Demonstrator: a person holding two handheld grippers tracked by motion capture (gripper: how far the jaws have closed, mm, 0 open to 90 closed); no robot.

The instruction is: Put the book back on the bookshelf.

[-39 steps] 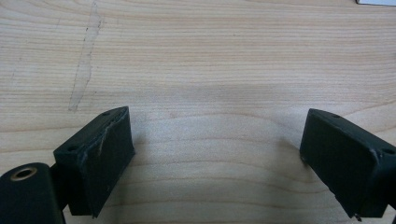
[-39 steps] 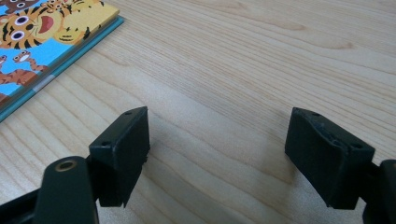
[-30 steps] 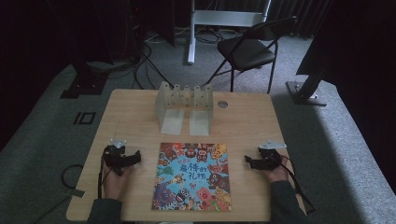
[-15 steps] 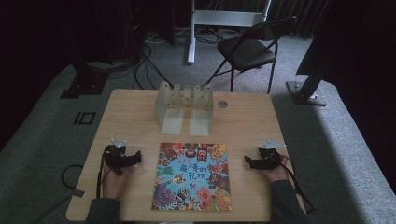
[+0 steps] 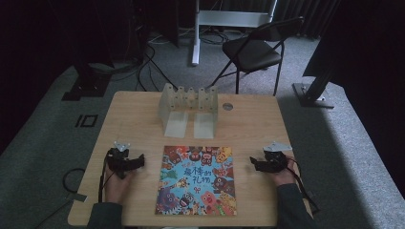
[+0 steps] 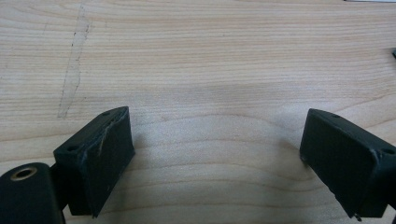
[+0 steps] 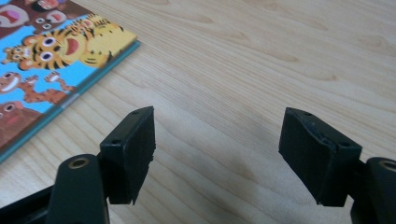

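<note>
- The wooden table carries a picture book near the person's edge, with a clear rack beyond the book.
- Left gripper, left of the book: jaws wide, empty.
- Right gripper, right of the book: jaws wide, just closing slightly on nothing, likely the start of a reach toward the book.

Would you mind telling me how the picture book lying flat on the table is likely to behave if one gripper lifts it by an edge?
The picture book looks thin and wide, so held by one edge it would probably sag or fall open. Its glossy cover may slip between the pads. Lying flat on the table, its edge sits low, so getting a jaw under it looks awkward.
</note>
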